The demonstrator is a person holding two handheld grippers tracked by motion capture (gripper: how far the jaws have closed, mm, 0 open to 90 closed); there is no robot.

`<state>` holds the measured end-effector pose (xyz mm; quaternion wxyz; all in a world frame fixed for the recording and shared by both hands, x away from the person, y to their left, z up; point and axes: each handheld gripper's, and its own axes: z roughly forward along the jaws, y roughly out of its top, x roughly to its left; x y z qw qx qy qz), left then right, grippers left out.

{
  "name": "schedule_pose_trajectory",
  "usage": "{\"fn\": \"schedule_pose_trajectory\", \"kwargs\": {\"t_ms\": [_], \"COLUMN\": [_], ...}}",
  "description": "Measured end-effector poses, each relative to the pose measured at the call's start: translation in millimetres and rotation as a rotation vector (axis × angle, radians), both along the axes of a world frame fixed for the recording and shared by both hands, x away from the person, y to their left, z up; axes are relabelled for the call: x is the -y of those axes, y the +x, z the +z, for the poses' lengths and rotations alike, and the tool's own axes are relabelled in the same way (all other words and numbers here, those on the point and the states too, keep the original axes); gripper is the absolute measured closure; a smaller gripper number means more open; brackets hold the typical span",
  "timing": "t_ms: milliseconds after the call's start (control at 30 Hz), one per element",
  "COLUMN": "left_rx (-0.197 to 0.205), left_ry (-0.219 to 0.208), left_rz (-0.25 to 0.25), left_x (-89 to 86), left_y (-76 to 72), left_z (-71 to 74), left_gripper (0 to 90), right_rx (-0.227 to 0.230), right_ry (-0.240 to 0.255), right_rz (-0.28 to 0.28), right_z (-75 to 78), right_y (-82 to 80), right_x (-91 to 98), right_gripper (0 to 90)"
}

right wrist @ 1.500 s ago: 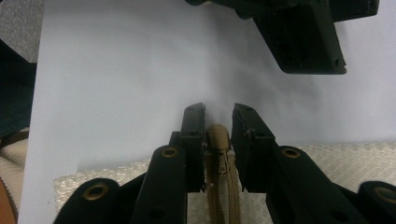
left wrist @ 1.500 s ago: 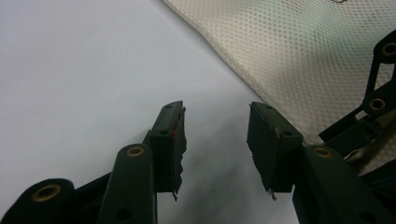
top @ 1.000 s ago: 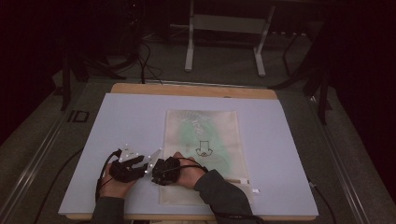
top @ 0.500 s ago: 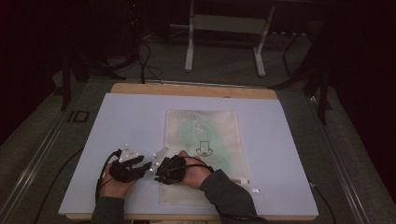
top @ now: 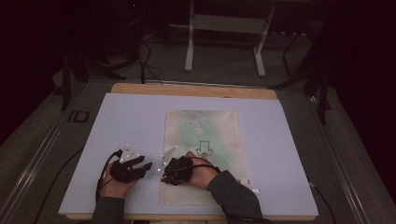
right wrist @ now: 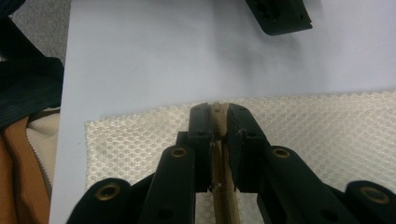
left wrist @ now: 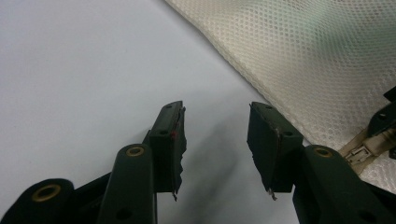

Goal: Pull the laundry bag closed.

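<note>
On the near half of the pale lilac worktop (top: 116,121) lies a flat cream mesh zip bag (top: 205,135) with a green tint inside and a small black arrow-shaped print. Right hand-held gripper (right wrist: 219,114) sits at the bag's near left edge, jaws pinched tight on the beige zipper tape (right wrist: 218,109). Left hand-held gripper (left wrist: 215,135) rests just left of the bag, jaws well apart over bare worktop, holding nothing. Black cables trail off the near edge. Beyond the far edge, a white metal stand frame (top: 224,28) on grey floor.
</note>
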<state>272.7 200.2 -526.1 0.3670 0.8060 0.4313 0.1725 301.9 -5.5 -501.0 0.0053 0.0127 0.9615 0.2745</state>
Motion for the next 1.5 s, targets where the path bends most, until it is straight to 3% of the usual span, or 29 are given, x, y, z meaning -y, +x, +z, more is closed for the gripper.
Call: {"fn": "schedule_pose_trajectory", "kwargs": {"t_ms": [100,333,500,800,1033,1200,1367,1500], "left_rx": [0.000,0.000,0.000,-0.004,-0.015,-0.023,-0.029,-0.030], "left_ry": [-0.003,-0.006,-0.007,-0.030,-0.019,-0.007,0.009,0.008], "left_rz": [-0.003,-0.012,-0.029,-0.064,-0.106,-0.141,-0.172,-0.175], "left_x": [0.7,1.9,5.2,12.5,23.4,34.0,39.6,41.1], "left_y": [-0.2,-1.4,-3.2,-6.8,-8.0,-8.5,-9.1,-8.9], "left_z": [-0.2,0.3,0.9,2.8,1.7,0.3,0.1,0.3], "left_gripper": [55.4,55.4,55.4,55.9,57.7,65.2,79.9,85.0], "right_rx": [-0.023,-0.033,-0.047,-0.029,-0.017,-0.011,-0.005,0.008], "right_ry": [0.000,-0.029,-0.020,-0.011,-0.009,-0.007,-0.004,-0.003], "right_rz": [-0.006,-0.013,-0.021,-0.012,-0.009,-0.011,-0.012,-0.010], "right_z": [-1.3,-7.4,-11.8,-13.2,-13.7,-14.0,-14.3,-14.3], "right_y": [2.3,2.8,3.9,2.9,1.1,0.4,-0.5,-1.4], "right_x": [-1.1,-1.9,1.5,2.2,2.9,3.9,3.9,3.6], "right_gripper": [80.3,80.9,81.7,82.1,82.1,82.1,82.1,82.1]}}
